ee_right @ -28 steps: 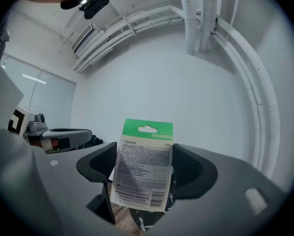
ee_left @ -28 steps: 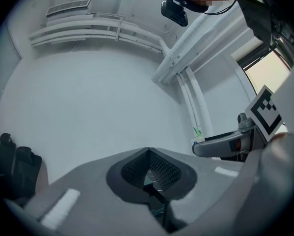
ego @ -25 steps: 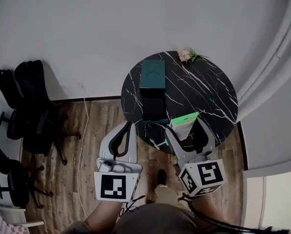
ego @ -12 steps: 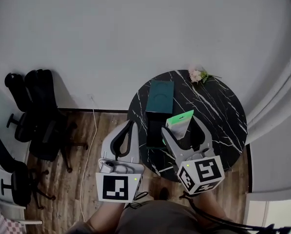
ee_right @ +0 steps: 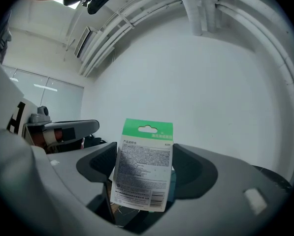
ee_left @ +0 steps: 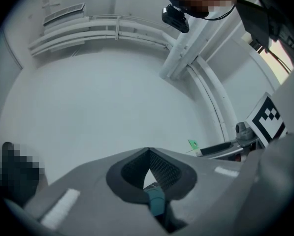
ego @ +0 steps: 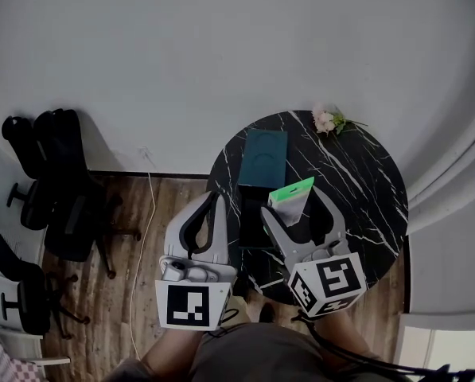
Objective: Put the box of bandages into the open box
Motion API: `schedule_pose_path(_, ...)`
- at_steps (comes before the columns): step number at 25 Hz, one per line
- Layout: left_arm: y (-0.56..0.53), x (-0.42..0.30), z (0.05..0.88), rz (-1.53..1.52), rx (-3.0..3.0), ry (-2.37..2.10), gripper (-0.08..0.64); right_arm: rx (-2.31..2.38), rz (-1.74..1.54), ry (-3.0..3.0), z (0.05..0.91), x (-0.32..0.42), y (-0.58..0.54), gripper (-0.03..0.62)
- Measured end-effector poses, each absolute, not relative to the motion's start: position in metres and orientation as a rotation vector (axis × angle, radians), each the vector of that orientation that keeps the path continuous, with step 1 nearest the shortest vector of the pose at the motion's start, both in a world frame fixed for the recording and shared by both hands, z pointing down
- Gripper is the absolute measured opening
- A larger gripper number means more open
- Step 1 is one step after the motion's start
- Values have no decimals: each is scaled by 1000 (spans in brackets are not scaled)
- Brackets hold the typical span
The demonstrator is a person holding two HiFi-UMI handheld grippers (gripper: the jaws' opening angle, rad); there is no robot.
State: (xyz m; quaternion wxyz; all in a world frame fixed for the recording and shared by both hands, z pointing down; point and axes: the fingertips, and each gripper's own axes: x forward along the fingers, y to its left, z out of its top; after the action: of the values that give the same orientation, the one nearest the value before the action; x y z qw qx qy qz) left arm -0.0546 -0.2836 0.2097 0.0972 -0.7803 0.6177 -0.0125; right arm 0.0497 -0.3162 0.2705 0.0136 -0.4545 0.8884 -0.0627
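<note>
A dark teal open box point(ego: 254, 220) lies on the round black marble table point(ego: 356, 189), its lid point(ego: 262, 157) folded back flat behind it. My right gripper point(ego: 293, 213) is shut on the box of bandages point(ego: 290, 191), a white pack with a green top, held upright just right of the open box. In the right gripper view the box of bandages point(ee_right: 143, 166) stands between the dark pads point(ee_right: 100, 165). My left gripper point(ego: 216, 197) hovers at the open box's left edge, jaws closed tip to tip with nothing held. A teal sliver point(ee_left: 154, 200) shows through the left gripper point(ee_left: 147, 151).
A small bunch of pink flowers point(ego: 329, 122) lies at the table's far edge. Black office chairs point(ego: 54, 181) stand on the wood floor at the left, with a white cable point(ego: 144, 213) trailing beside the table. A white wall is behind.
The head view has shifted. My right gripper has carried the box of bandages slightly left, nearer the open box. The left gripper keeps its place by the box.
</note>
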Motion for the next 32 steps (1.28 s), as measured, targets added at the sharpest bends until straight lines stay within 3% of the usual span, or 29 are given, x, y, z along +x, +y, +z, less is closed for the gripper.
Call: schedule_pose_path(32,-414,-131,416,-316,-2745,1952,0,-1745,-843,2970,530,-2,-389,382)
